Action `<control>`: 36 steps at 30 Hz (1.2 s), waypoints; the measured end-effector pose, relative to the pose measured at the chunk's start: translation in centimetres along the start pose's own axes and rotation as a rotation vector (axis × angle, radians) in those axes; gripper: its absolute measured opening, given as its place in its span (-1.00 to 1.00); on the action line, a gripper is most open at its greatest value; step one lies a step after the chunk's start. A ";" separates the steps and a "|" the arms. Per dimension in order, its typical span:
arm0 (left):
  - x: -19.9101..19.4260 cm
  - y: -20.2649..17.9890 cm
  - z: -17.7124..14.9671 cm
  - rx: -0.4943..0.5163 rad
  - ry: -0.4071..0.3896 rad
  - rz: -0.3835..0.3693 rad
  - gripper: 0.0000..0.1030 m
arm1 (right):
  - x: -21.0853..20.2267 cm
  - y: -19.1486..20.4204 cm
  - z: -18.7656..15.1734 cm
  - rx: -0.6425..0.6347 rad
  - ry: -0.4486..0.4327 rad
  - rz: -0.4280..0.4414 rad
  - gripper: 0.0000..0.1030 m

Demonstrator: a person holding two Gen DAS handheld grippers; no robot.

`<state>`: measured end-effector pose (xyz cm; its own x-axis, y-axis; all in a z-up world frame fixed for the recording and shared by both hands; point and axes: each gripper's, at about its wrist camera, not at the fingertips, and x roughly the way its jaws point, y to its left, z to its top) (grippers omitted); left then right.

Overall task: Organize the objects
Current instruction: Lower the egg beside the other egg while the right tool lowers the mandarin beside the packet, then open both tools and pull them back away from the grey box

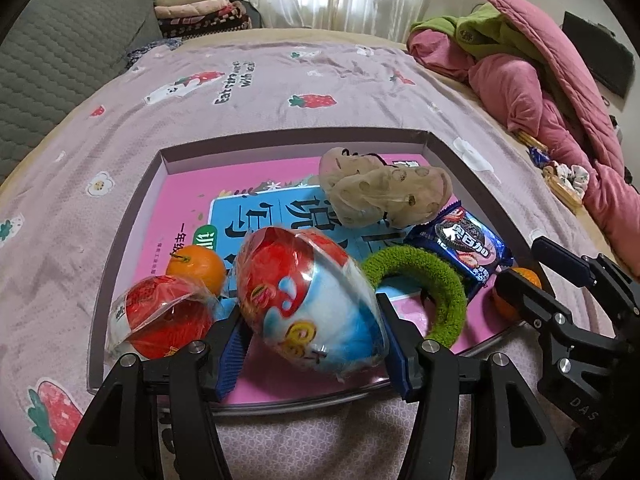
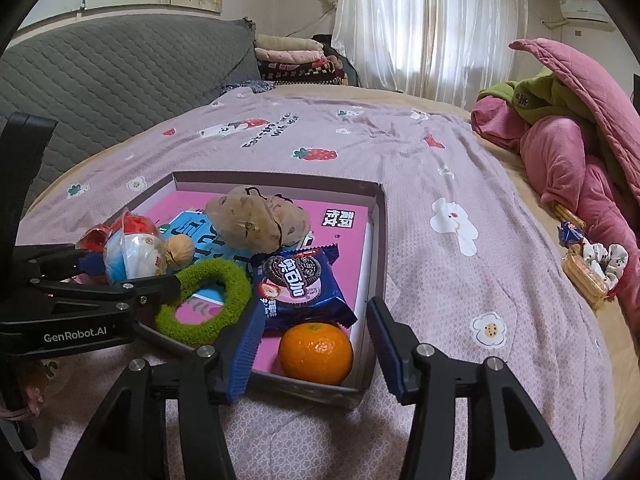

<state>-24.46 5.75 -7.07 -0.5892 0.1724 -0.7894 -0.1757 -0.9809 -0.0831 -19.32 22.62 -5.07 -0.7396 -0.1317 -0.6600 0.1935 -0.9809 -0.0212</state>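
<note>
Left tongs [image 1: 310, 336] grip the red-and-blue wrapped egg-shaped toy [image 1: 308, 300]; plastic film may slip. Right tongs [image 2: 310, 344] stand wide around the round orange mandarin [image 2: 316, 353], which may roll inside the shallow cardboard box [image 2: 378, 240].

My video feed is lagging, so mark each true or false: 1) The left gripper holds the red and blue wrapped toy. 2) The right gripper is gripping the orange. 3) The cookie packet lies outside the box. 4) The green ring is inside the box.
1) True: the left gripper has its pads against the red and blue wrapped toy.
2) False: the right gripper stands open, and the orange rests in the box.
3) False: the cookie packet lies in the box.
4) True: the green ring lies inside.
</note>
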 end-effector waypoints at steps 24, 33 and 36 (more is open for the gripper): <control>-1.8 0.0 0.6 -0.001 -0.043 0.006 0.23 | -1.0 -0.2 0.7 0.017 -0.058 0.017 0.43; -3.7 0.2 1.0 -0.011 -0.080 -0.009 0.43 | -1.9 -0.2 1.1 0.030 -0.118 0.067 0.63; -4.3 0.5 1.2 -0.017 -0.099 -0.008 0.45 | -2.2 0.2 1.2 0.016 -0.130 0.068 0.66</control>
<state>-22.96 4.68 -2.96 -0.6629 0.1879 -0.7248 -0.1685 -0.9806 -0.1002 -18.44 22.52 -2.77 -0.8026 -0.2146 -0.5565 0.2366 -0.9710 0.0331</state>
